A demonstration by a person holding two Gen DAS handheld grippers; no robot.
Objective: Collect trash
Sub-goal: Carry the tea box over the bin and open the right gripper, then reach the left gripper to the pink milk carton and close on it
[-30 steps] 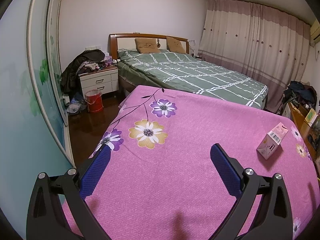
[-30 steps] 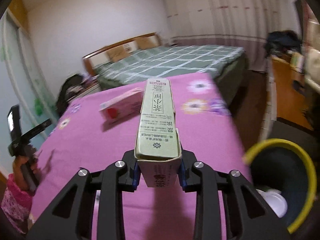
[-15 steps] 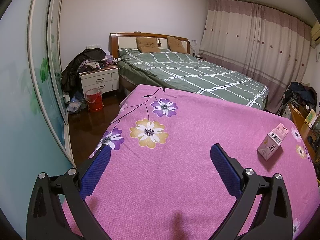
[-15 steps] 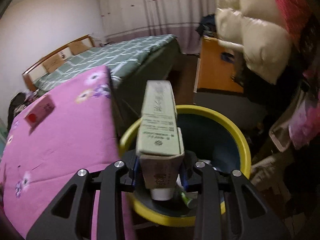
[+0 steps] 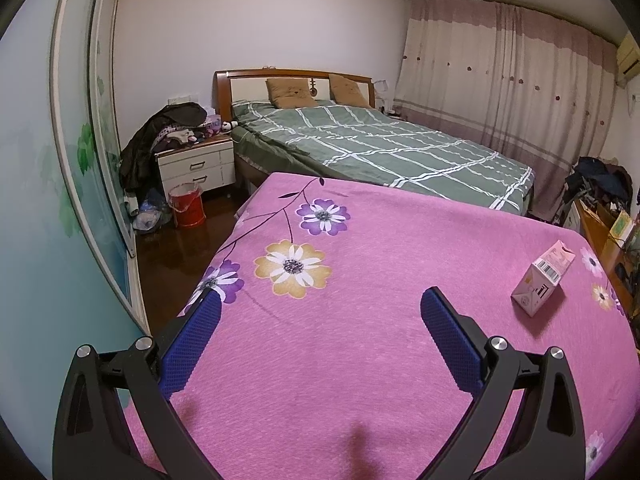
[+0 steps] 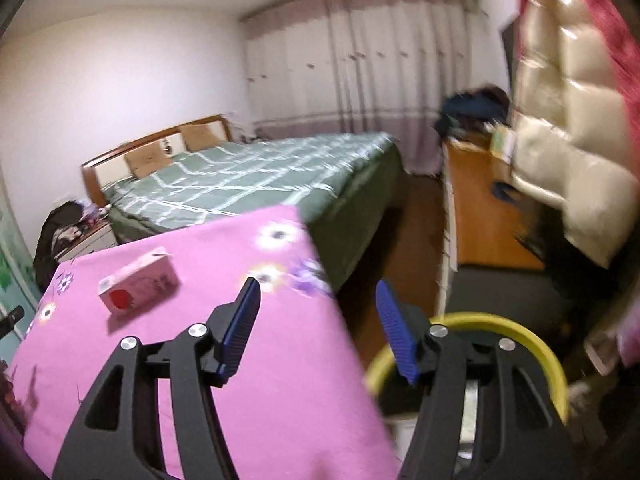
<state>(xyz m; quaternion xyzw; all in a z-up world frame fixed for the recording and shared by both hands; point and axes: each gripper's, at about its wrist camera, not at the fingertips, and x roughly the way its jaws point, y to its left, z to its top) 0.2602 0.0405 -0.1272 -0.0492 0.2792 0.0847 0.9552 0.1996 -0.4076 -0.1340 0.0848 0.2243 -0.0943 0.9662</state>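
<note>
Gone from the right gripper (image 6: pixel 316 312) is the green carton, so its jaws gape empty beside the yellow-rimmed bin (image 6: pixel 536 344); next, approach the pink carton (image 6: pixel 138 286) squarely across its narrow sides, while the left gripper (image 5: pixel 320 316) waits wide open.

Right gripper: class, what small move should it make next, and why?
Probably swing the right gripper left toward the pink carton. Its fingers are spread and empty above the yellow-rimmed bin, while that carton lies alone on the pink bedspread. The left gripper, also open, sits farther from it.
</note>
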